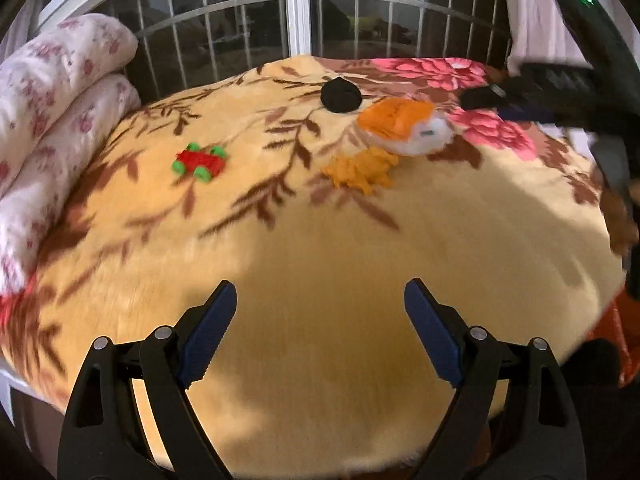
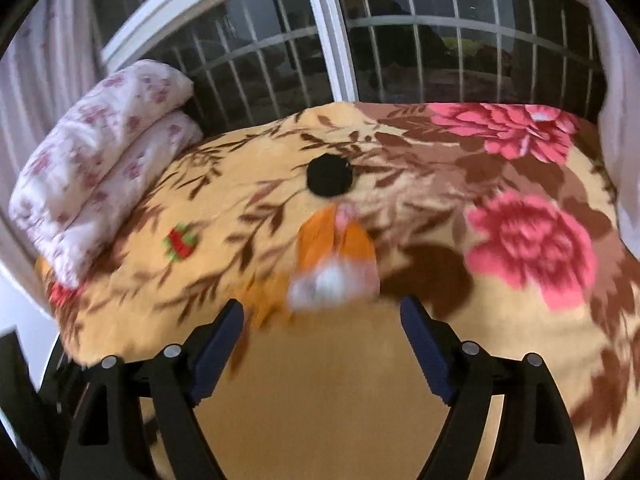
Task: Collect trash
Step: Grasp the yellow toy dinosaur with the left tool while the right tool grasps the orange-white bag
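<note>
- Orange-and-white crumpled plastic wrapper (image 1: pixel 402 127) lies on the yellow floral plush blanket (image 1: pixel 320 248), toward the far half of the bed. In the right wrist view the same wrapper (image 2: pixel 334 258) is blurred and sits just ahead of the fingertips, between their lines.
- Crumpled yellow-orange scrap (image 1: pixel 362 170) lies just beside the wrapper on its near side; whether they touch is unclear. In the right view only a smeared bit shows, close to the left finger.
- Round black cap-like object (image 1: pixel 340 96) rests just beyond the wrapper, near the far edge.
- Red-and-green small toy piece (image 1: pixel 200 161) sits well apart, to the left. Judged not trash, but uncertain.
- Right gripper (image 2: pixel 322 320): jaws wide, nothing held. Judgement: opened wide to straddle the wrapper, which looks light and likely to crush on closing.
- Left gripper (image 1: pixel 320 300): jaws wide, empty, over bare blanket well short of the pieces. Judgement: held back to leave room for the right one.
- No bin is visible in either view.
- Folded white quilt with pink flower print (image 1: pixel 60 120) is stacked at the left edge, beside the barred window (image 1: pixel 248 36).
</note>
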